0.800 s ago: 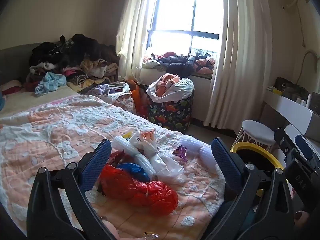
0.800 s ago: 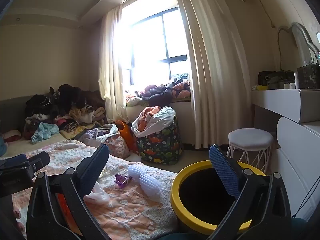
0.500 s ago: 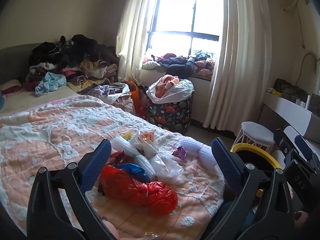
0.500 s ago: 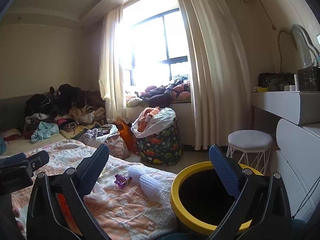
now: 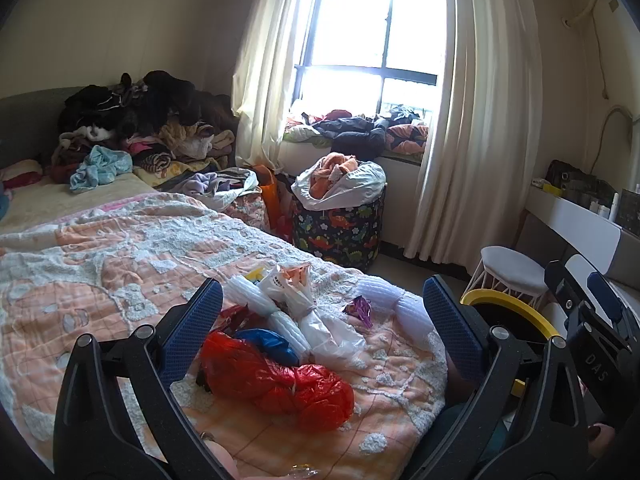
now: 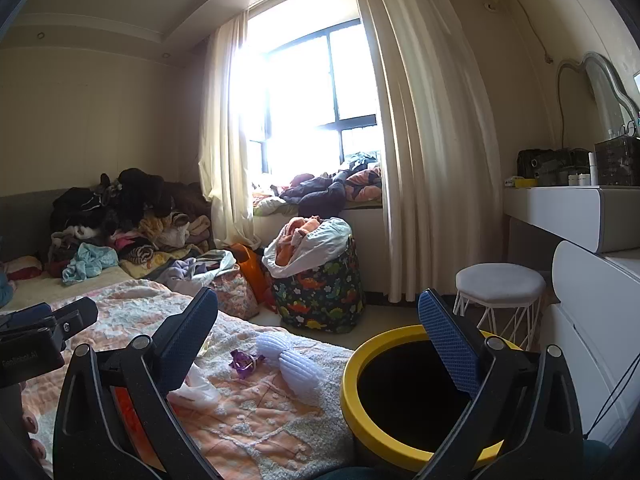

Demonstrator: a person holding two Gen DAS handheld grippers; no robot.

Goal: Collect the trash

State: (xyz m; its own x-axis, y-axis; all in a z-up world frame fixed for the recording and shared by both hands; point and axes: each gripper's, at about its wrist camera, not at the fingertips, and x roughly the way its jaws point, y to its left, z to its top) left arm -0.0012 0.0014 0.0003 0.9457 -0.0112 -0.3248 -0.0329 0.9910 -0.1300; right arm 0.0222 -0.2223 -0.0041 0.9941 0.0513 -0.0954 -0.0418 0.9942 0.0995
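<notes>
Trash lies on the peach bedspread (image 5: 100, 272) near the bed's foot: a red plastic bag (image 5: 280, 376), a blue bag (image 5: 268, 342), white plastic bags (image 5: 296, 304), a purple wrapper (image 5: 360, 308) and white foam netting (image 5: 384, 294). My left gripper (image 5: 322, 320) is open and empty, held above the bags. My right gripper (image 6: 318, 328) is open and empty, between the bed and a yellow-rimmed bin (image 6: 384, 436). The wrapper (image 6: 245, 361) and netting (image 6: 294, 364) show in the right wrist view. The bin rim (image 5: 516, 312) shows in the left wrist view.
Piles of clothes (image 5: 132, 136) cover the bed's head. A dinosaur-print hamper (image 5: 340, 224) full of laundry stands by the window. A white stool (image 6: 498, 292) and a white dresser (image 6: 592, 292) stand right of the bin.
Both views have drifted slightly; the scene sits a little lower in the frames. Both grippers stay open and nothing on the bed has moved.
</notes>
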